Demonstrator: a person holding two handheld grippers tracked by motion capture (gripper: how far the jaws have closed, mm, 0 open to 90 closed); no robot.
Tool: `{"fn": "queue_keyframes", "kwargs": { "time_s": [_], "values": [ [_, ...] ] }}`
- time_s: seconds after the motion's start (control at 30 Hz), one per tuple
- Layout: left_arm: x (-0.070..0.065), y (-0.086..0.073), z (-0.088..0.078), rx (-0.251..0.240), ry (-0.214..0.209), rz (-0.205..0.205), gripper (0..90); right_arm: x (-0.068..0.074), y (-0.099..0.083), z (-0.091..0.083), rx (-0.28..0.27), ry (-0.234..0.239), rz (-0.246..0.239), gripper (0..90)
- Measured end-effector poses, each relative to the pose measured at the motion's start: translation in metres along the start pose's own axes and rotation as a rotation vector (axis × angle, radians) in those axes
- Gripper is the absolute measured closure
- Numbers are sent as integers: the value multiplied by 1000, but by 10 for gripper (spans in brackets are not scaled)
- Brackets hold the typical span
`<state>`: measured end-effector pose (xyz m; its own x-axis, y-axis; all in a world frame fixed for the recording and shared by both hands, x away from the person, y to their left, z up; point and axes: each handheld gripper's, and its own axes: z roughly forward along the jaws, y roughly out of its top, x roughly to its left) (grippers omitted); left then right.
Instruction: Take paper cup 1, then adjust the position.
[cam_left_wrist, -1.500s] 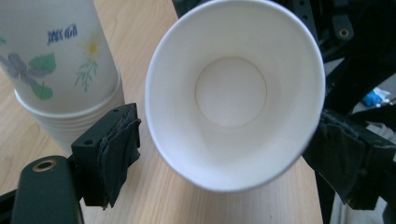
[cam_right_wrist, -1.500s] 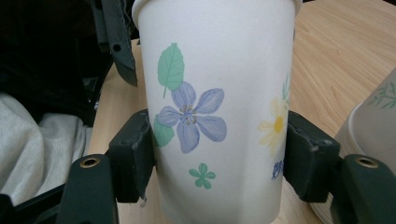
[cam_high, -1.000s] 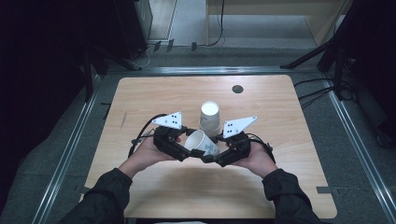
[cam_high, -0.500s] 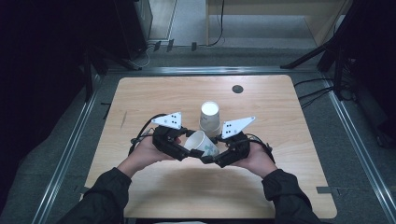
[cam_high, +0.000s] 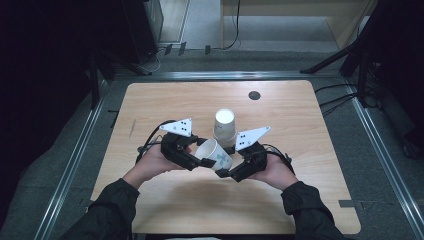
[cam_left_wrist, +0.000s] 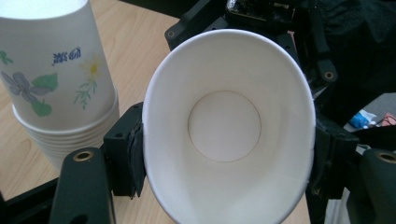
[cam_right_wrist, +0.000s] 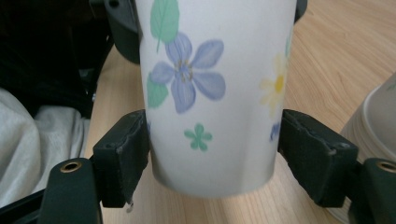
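Cup (cam_high: 214, 154) hangs sideways above the desk (cam_high: 165, 100), rim squeezed by the left gripper (cam_left_wrist: 229, 163); right gripper (cam_right_wrist: 212, 154), just opening, brackets its base—best withdrawn straight, clearing the stack (cam_high: 224, 125).

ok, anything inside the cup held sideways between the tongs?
Nothing: the held cup shows a bare white wall and bottom. The wall portion nearest the lens falls below the frame.

Item: paper cup (cam_high: 214, 154), white with flower print
Pose: on its side, mouth toward frame left, rim squeezed oval
Place: centre of high view, just below inverted cup stack (cam_high: 224, 125)
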<state>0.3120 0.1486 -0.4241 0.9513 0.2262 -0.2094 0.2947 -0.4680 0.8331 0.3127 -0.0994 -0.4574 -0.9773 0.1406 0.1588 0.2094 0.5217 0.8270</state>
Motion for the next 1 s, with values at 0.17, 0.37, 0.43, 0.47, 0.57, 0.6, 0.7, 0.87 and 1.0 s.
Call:
{"fn": "queue_keyframes", "kwargs": {
  "time_s": [0.17,0.37,0.43,0.47,0.57,0.6,0.7,0.87,1.0],
  "values": [
    [2,1,-4,14,20,-2,282,0,-2,0,25,-15,-1,259],
    [4,2,-8,25,33,3,281,-1,-5,-2,45,-43,-8,259],
    [4,2,-8,40,50,11,281,-1,-5,-3,48,-51,-11,261],
    [4,1,-8,52,49,12,281,-1,-5,-4,53,-54,-12,261],
    [6,0,-8,74,67,13,280,-3,-6,-5,57,-61,-4,262],
    [6,-1,-8,77,74,14,280,-4,-6,-5,57,-56,6,262],
    [8,-1,-8,96,77,3,279,-4,-7,-7,54,-68,11,266],
    [12,-3,-9,130,100,0,277,-6,-9,-10,61,-101,30,278],
    [15,-5,-11,153,115,-3,276,-9,-9,-15,37,-112,52,282]
  ]
}}
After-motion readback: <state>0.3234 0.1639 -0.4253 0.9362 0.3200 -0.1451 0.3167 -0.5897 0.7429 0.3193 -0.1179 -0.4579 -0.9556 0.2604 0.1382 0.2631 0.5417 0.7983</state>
